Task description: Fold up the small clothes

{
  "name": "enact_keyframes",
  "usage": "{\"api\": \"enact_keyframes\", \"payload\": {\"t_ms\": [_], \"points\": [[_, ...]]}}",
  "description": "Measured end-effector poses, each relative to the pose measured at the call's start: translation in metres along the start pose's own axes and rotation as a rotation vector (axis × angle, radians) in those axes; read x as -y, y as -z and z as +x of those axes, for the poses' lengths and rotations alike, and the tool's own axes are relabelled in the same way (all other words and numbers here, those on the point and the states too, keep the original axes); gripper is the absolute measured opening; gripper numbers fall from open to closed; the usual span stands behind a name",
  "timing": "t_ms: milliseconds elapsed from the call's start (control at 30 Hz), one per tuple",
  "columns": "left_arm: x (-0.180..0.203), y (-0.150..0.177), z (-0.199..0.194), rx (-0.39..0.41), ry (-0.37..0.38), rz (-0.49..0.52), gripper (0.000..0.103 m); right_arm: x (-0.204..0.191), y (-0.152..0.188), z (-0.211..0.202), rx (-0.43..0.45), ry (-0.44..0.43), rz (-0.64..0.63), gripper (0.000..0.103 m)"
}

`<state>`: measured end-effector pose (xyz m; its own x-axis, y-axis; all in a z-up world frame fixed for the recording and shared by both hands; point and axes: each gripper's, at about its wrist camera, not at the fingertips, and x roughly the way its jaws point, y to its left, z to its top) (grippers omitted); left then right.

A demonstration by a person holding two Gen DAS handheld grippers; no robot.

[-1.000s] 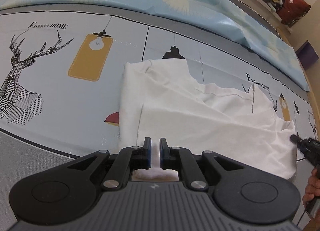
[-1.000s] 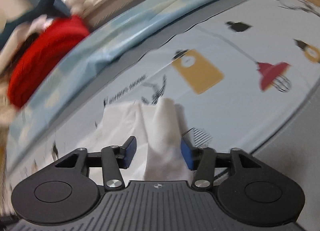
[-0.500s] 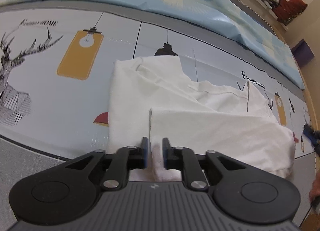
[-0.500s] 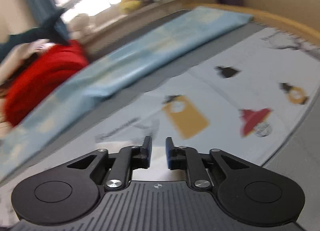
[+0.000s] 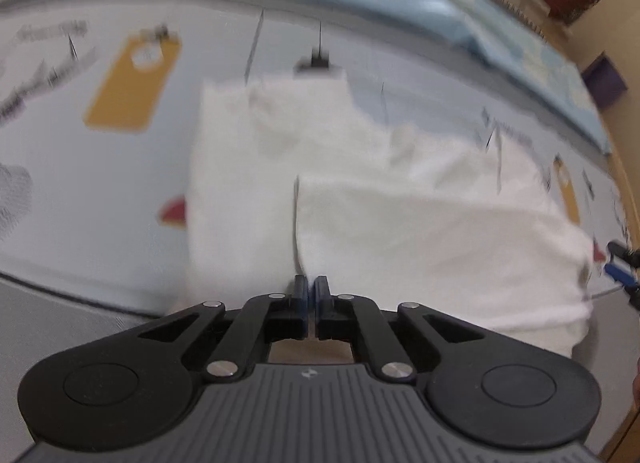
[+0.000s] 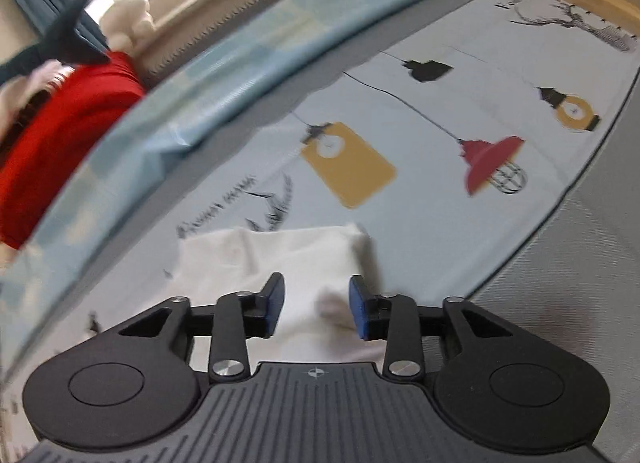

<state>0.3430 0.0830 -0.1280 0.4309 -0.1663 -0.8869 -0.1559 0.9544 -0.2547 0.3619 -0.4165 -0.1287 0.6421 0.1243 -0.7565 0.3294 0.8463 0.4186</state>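
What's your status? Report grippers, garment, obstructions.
Left gripper nearly shut at the white garment's near edge, grip unclear. Right gripper open over the garment's corner. Garment partly folded on printed sheet. Nothing in the way.

White garment (image 5: 400,231) on seemingly printed bedsheet (image 5: 100,183)

Matt white cloth garment (image 5: 400,231), smooth printed fabric sheet (image 6: 440,103), matt black plastic fingers (image 6: 276,303)

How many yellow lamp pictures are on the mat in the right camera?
2: a big yellow lamp beyond the white cloth, and a small round one far right. The cloth may hide others.
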Motion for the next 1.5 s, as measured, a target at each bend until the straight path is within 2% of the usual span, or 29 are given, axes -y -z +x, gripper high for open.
{"api": "enact_keyframes", "payload": {"t_ms": [100, 167, 233, 300, 333, 367, 400, 467, 533, 600, 667, 700, 767, 800, 833, 900, 967, 1000, 1033, 1067, 1100, 1167, 1200, 1233, 1267, 1333, 1367, 1433, 1500], "points": [[0.000, -0.007, -0.026, 0.075, -0.067, -0.005, 0.002, -0.006, 0.003, 0.004, -0.039, -0.012, -0.008, 0.042], [-0.006, -0.007, -0.023, 0.053, -0.133, -0.035, 0.004, -0.007, 0.010, 0.010, -0.103, 0.011, -0.022, 0.043], [-0.014, -0.007, -0.011, 0.001, -0.165, -0.047, 0.004, -0.006, 0.020, 0.025, -0.177, 0.059, -0.043, 0.043], [-0.012, -0.008, -0.010, 0.025, -0.196, -0.025, 0.004, -0.001, 0.022, 0.030, -0.179, 0.139, -0.053, 0.042], [-0.008, -0.009, -0.014, 0.050, -0.180, -0.015, 0.004, 0.001, 0.020, 0.031, -0.170, 0.181, -0.051, 0.042], [-0.005, -0.010, -0.019, 0.067, -0.146, -0.003, 0.004, 0.006, 0.017, 0.031, -0.158, 0.208, -0.034, 0.050], [-0.001, -0.010, -0.021, 0.078, -0.103, 0.010, 0.004, 0.010, 0.014, 0.030, -0.148, 0.217, -0.013, 0.051], [0.002, -0.008, -0.014, 0.047, -0.050, 0.017, 0.005, 0.018, 0.011, 0.026, -0.123, 0.235, 0.042, 0.051], [-0.003, -0.004, 0.000, -0.030, -0.035, 0.004, 0.005, 0.017, 0.010, 0.015, -0.083, 0.199, 0.073, 0.050], [-0.006, 0.000, 0.010, -0.075, -0.056, -0.001, 0.005, 0.007, 0.008, 0.006, -0.065, 0.122, 0.028, 0.050], [-0.007, 0.000, 0.008, -0.070, -0.058, -0.004, 0.005, -0.001, 0.010, 0.006, -0.102, 0.060, -0.030, 0.048], [-0.008, 0.000, 0.005, -0.061, -0.053, -0.003, 0.005, -0.003, 0.013, 0.011, -0.153, 0.071, -0.065, 0.048], [-0.007, 0.000, 0.001, -0.040, -0.043, 0.007, 0.005, 0.008, 0.024, 0.026, -0.243, 0.181, -0.078, 0.049], [-0.008, 0.001, 0.001, -0.046, -0.046, 0.012, 0.005, 0.018, 0.026, 0.029, -0.257, 0.193, -0.043, 0.060], [-0.010, 0.003, 0.002, -0.057, -0.055, 0.013, 0.005, 0.026, 0.025, 0.027, -0.254, 0.182, 0.002, 0.061], [-0.014, 0.005, 0.001, -0.064, -0.072, 0.006, 0.005, 0.021, 0.020, 0.010, -0.184, 0.191, 0.016, 0.056], [-0.013, 0.004, -0.005, -0.045, -0.058, 0.009, 0.005, 0.002, 0.020, -0.008, -0.083, 0.210, -0.092, 0.055], [-0.013, 0.004, -0.006, -0.030, -0.039, 0.011, 0.005, -0.002, 0.021, -0.012, -0.070, 0.188, -0.131, 0.054], [-0.013, 0.007, -0.005, -0.029, -0.027, 0.007, 0.005, 0.001, 0.022, -0.007, -0.103, 0.169, -0.152, 0.052], [-0.014, 0.010, -0.001, -0.042, -0.029, 0.004, 0.005, 0.010, 0.024, 0.003, -0.160, 0.192, -0.145, 0.052], [-0.016, 0.015, 0.006, -0.069, -0.043, 0.007, 0.005, 0.023, 0.025, 0.012, -0.196, 0.225, -0.117, 0.060], [-0.021, 0.027, 0.014, -0.109, -0.054, 0.012, 0.005, 0.040, 0.025, 0.008, -0.196, 0.241, -0.049, 0.067], [-0.021, 0.028, 0.008, -0.098, -0.060, 0.001, 0.005, 0.039, 0.022, -0.002, -0.165, 0.287, -0.049, 0.054], [-0.018, 0.029, -0.002, -0.078, -0.077, 0.003, 0.005, 0.033, 0.017, -0.017, -0.103, 0.365, -0.084, 0.046], [-0.015, 0.029, -0.015, -0.041, -0.084, 0.021, 0.007, 0.027, 0.013, -0.033, -0.034, 0.395, -0.118, 0.043], [-0.006, 0.033, -0.053, 0.086, -0.078, 0.074, 0.012, 0.020, 0.007, -0.076, 0.106, 0.353, -0.124, 0.043], [-0.004, 0.036, -0.068, 0.120, -0.069, 0.085, 0.020, 0.017, 0.007, -0.092, 0.142, 0.321, -0.113, 0.043], [-0.002, 0.046, -0.103, 0.177, -0.048, 0.095, 0.027, 0.010, 0.010, -0.121, 0.159, 0.246, -0.108, 0.044], [-0.003, 0.058, -0.136, 0.223, -0.035, 0.099, 0.031, 0.006, 0.019, -0.145, 0.130, 0.157, -0.108, 0.045]]}}
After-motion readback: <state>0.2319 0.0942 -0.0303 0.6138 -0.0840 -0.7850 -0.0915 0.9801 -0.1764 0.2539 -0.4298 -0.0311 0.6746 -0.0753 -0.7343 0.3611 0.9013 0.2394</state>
